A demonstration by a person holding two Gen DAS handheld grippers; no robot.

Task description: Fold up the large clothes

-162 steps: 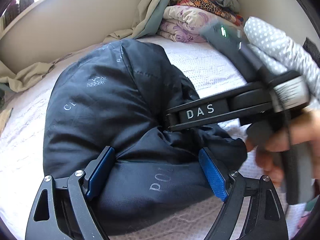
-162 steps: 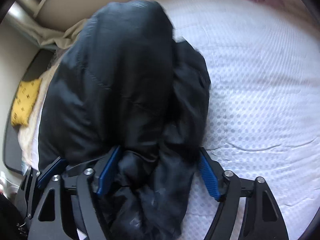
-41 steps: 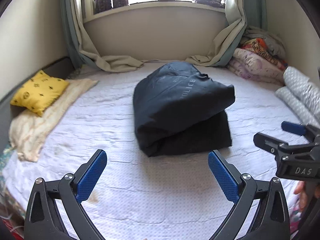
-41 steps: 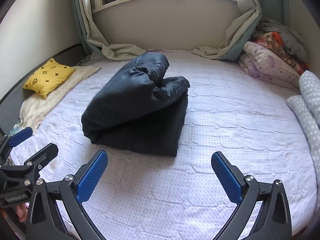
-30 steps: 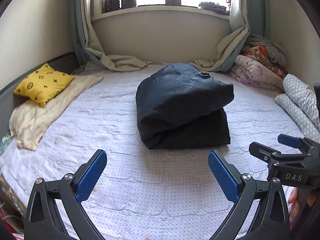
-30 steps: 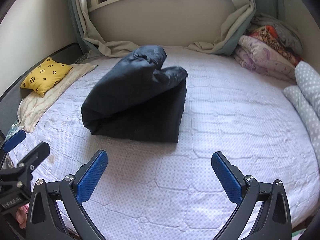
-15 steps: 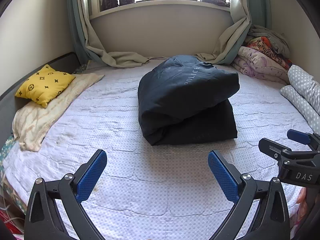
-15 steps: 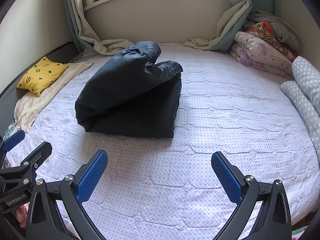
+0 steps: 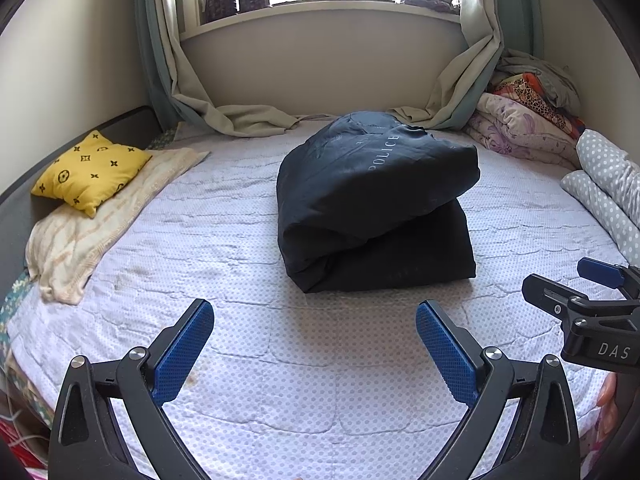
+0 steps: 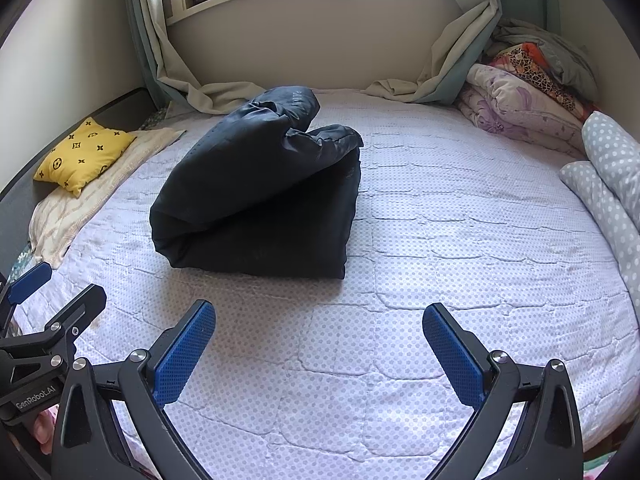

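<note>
A dark navy padded jacket lies folded into a thick bundle in the middle of the bed, with "POLICE" lettering on its upper layer. The right wrist view shows the same jacket with its top layer bulging up. My left gripper hangs open over the bedsheet, well short of the jacket and holding nothing. My right gripper is open too, also in front of the jacket and empty. Each gripper appears in the other's view: the right gripper at the right edge, the left gripper at the left edge.
The bed has a white dotted quilted sheet. A yellow pillow on a cream towel lies at the left. Folded blankets and a polka-dot duvet line the right side. Curtains drape onto the bed's far edge.
Seconds ago both grippers were down on the jacket. They have let go and drawn back over the sheet. In the last second the views shifted only slightly.
</note>
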